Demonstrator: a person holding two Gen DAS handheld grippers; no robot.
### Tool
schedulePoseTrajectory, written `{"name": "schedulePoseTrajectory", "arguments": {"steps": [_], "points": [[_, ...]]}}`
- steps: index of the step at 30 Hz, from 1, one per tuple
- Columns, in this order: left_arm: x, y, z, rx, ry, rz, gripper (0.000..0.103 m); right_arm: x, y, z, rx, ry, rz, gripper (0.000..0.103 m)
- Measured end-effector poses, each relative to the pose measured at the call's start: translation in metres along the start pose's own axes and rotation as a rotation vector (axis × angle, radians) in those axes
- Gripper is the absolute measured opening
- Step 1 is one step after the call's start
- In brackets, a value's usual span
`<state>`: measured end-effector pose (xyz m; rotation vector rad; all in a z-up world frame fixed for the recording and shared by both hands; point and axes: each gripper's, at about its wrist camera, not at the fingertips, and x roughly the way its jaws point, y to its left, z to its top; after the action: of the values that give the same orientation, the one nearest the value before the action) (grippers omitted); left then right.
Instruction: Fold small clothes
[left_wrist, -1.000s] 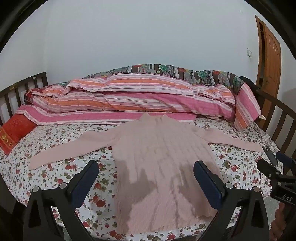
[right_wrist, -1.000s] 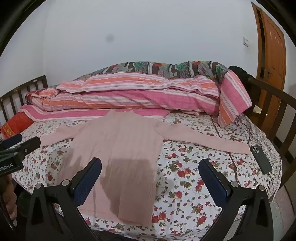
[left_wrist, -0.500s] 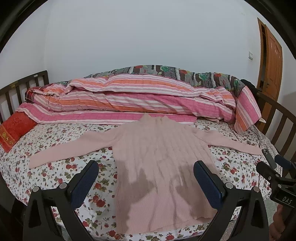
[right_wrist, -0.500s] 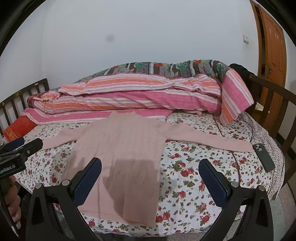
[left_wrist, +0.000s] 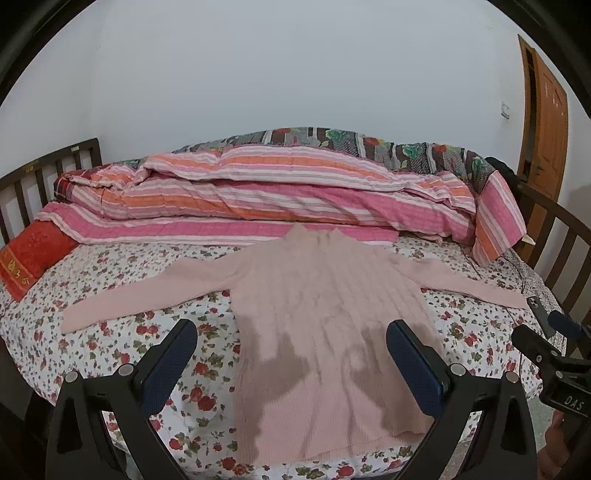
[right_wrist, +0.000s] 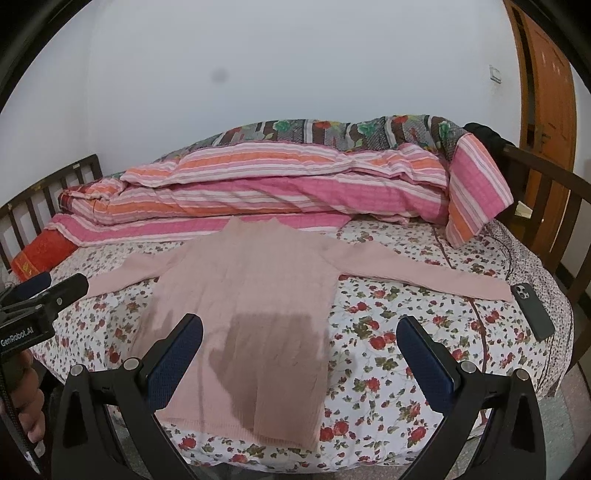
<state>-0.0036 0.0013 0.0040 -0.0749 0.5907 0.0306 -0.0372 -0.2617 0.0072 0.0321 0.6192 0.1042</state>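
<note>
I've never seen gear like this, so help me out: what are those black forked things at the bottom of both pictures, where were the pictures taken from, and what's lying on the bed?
Those are handheld grippers, one in each of a person's hands. Each carries a camera looking forward along its two blue-padded fingers. One picture comes from the left gripper, the other from the right gripper. Both are open and hold nothing. On the floral bedsheet a pink sweater lies flat, sleeves spread. Behind it sits a striped quilt, and a phone lies near the right sleeve's end.

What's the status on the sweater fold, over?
Left gripper and right gripper open, hovering, holding nothing. Pink sweater flat on the bed, sleeves spread, unfolded. Phone lies beside the right cuff.
</note>
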Motion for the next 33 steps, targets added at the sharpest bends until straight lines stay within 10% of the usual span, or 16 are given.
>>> {"name": "schedulePoseTrajectory", "arguments": {"steps": [33], "points": [[-0.0076, -0.0021, 0.0019, 0.012, -0.010, 0.026, 0.103, -0.0077, 0.0002, 0.0021, -0.003, -0.017, -0.044, 0.103]]}}
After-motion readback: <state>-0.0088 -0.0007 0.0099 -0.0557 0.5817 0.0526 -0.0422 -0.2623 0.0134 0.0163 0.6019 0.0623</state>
